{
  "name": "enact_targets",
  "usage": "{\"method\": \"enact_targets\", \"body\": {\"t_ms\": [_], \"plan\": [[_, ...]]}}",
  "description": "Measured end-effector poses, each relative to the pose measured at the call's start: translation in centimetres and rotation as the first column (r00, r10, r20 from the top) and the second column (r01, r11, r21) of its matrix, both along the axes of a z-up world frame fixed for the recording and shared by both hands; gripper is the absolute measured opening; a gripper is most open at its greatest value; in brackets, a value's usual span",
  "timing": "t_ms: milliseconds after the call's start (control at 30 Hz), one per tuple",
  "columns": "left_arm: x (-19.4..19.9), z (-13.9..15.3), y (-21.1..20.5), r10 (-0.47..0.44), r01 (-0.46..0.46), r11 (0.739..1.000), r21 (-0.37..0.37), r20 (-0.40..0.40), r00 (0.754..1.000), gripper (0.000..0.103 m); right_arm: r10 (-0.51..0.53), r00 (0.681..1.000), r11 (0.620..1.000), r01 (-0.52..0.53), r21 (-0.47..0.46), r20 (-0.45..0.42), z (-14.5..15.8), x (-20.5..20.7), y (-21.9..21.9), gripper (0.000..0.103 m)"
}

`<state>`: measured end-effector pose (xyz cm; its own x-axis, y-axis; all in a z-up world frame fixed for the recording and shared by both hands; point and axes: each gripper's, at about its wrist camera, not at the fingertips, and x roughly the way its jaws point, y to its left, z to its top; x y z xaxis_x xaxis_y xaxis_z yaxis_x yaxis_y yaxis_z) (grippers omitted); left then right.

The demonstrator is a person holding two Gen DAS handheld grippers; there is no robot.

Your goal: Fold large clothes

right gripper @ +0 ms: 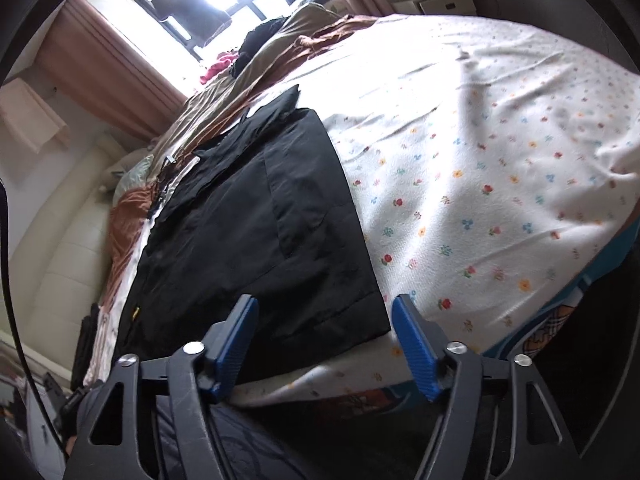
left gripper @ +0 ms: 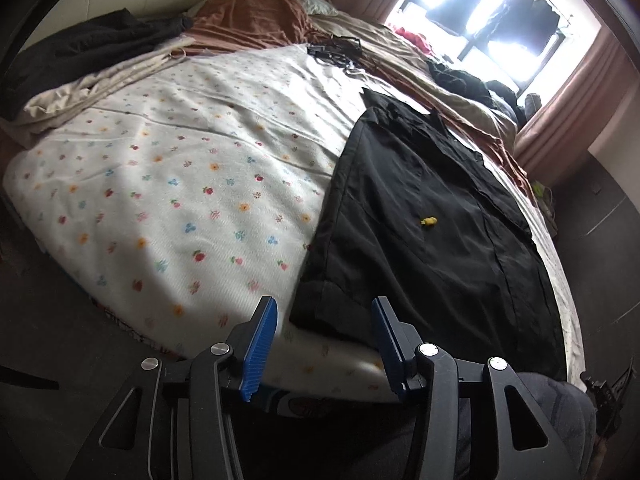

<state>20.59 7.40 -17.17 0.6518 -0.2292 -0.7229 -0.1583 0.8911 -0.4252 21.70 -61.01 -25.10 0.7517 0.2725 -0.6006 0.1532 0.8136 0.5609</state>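
Both near corners of the black garment point(left gripper: 420, 208), spread flat with sleeves seemingly folded in on the floral bedsheet point(left gripper: 180, 168), lie between the half-open, empty left gripper point(left gripper: 324, 332) and right gripper point(right gripper: 324, 332), so lengthwise folding likely remains.

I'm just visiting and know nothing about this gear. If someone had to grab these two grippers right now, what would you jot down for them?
Left gripper: open, empty, poised over the near corner of the black garment.
Right gripper: open, empty, over the garment's other near corner.
Garment: lying flat on the flowered bedspread, sides apparently already folded in; a small yellow tag shows on it.
Done: it seems narrowed into a long panel.
Left: probably pinch both near corners and fold it away from you, then tidy.
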Motion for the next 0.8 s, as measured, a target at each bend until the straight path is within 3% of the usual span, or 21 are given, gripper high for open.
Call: {"method": "enact_targets", "body": {"t_ms": [67, 333, 400, 500, 800], "plan": [[0.8, -0.5, 0.2, 0.002, -0.002, 1.000, -0.002, -0.016, 1.000, 0.045, -0.007, 1.000, 1.000, 0.007, 0.008, -0.013, -0.6, 0.6, -0.2, 0.066], [3.2, -1.7, 1.2, 0.020, -0.023, 0.998, -0.051, -0.050, 0.999, 0.044, -0.019, 0.999, 0.994, 0.023, 0.110, -0.035, -3.1, 1.9, -1.3, 0.061], [3.6, -2.0, 1.6, 0.013, -0.020, 0.994, -0.112, -0.059, 0.998, 0.044, 0.015, 1.000, 0.988, -0.012, 0.157, -0.021, -3.4, 1.9, -1.2, 0.054], [3.5, -2.3, 2.3, 0.018, -0.032, 0.980, -0.199, -0.073, 0.997, 0.044, 0.071, 0.997, 0.970, -0.069, 0.232, -0.004, -4.1, 1.9, -0.7, 0.052], [1.6, -3.5, 2.5, -0.013, -0.021, 0.911, -0.413, -0.081, 0.997, 0.044, 0.077, 0.996, 0.955, -0.086, 0.285, 0.044, -4.6, 2.6, 0.6, 0.052]]}}
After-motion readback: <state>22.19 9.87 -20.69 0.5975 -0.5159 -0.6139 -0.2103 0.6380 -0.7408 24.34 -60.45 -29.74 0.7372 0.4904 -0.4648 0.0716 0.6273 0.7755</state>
